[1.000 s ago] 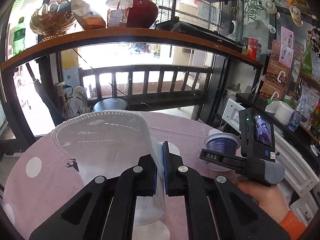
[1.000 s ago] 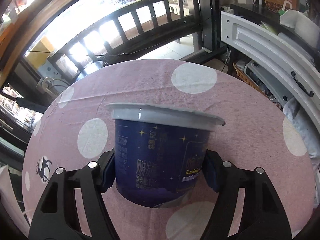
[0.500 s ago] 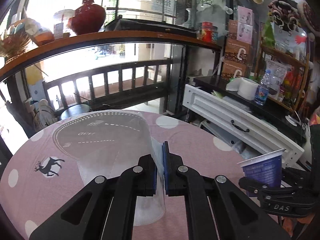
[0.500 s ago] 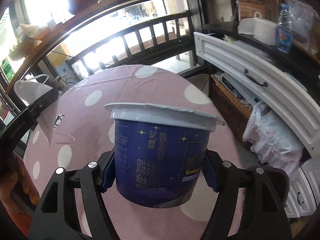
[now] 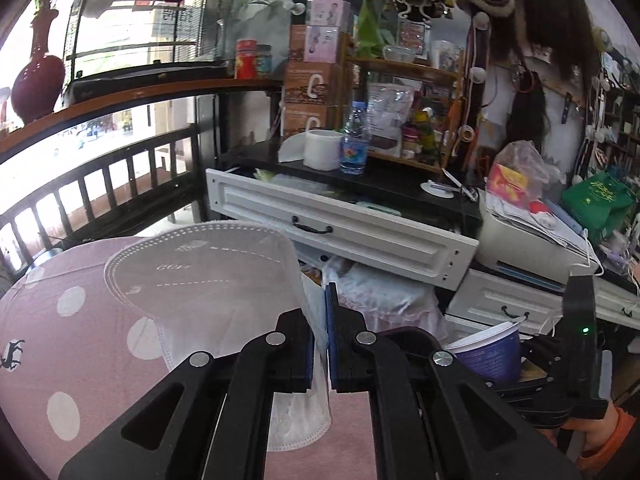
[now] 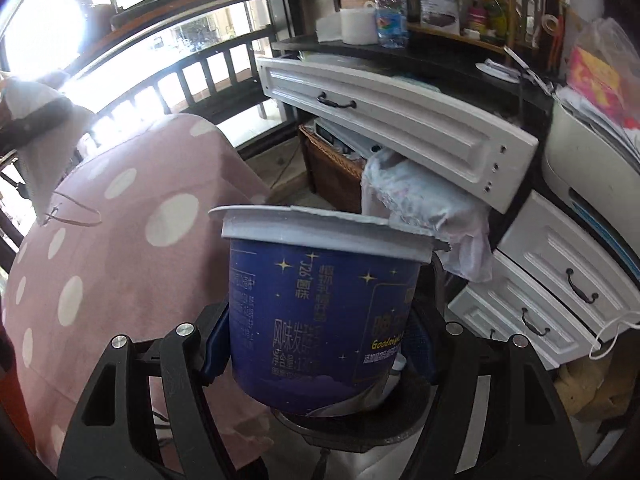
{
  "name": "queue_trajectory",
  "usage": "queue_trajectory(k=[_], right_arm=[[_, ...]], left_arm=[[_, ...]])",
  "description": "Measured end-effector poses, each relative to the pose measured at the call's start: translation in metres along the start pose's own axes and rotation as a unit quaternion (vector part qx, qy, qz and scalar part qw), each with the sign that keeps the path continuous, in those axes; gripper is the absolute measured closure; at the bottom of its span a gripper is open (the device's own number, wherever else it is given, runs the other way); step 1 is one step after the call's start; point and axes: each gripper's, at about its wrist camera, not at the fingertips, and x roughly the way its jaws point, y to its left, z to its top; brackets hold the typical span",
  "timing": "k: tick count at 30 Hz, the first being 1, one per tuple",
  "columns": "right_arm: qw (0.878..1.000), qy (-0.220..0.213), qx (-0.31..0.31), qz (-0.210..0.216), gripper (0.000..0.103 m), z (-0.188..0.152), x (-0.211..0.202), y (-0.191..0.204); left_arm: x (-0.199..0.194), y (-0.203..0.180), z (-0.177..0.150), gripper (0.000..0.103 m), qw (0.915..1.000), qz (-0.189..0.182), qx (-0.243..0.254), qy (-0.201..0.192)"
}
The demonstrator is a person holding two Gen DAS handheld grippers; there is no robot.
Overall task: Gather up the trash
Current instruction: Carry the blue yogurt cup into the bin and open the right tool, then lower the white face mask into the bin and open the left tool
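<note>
My left gripper (image 5: 323, 344) is shut on a white face mask (image 5: 208, 276), pinched by its edge, and the mask hangs over the pink dotted tablecloth (image 5: 80, 360). My right gripper (image 6: 318, 342) is shut on a dark blue yogurt cup (image 6: 320, 312) with a grey rim, held upright past the table's edge. A dark round bin (image 6: 400, 432) shows directly beneath the cup. In the left wrist view the cup (image 5: 488, 356) and the right gripper (image 5: 560, 380) are low at the right. The mask (image 6: 44, 168) also shows at the far left of the right wrist view.
White drawers (image 6: 400, 120) stick out just beyond the cup, with a crumpled white and pink bag (image 6: 424, 204) and a wicker basket (image 6: 332, 168) under them. A black shelf (image 5: 360, 176) carries a paper roll and a water bottle. A dark railing (image 5: 100, 184) stands behind the table.
Both grippers have swung right, away from the table's middle toward the drawers. The cup has left the tabletop area and hangs over the dark bin. Both grips are unchanged.
</note>
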Motion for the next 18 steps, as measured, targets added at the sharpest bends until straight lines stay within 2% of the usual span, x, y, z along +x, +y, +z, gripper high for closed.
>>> queue_trajectory(k=[9, 18], right_arm=[[0.996, 0.080, 0.011, -0.020, 0.032, -0.053, 0.084, -0.027], [0.992, 0.119, 0.014, -0.045, 0.032, -0.085, 0.135, -0.040]], left_arm=[[0.015, -0.065, -0.021, 0.097, 0.9975, -0.058, 0.018, 0.038], [0.035, -0.105, -0.039, 0.097, 0.9932, -0.081, 0.035, 0.076]])
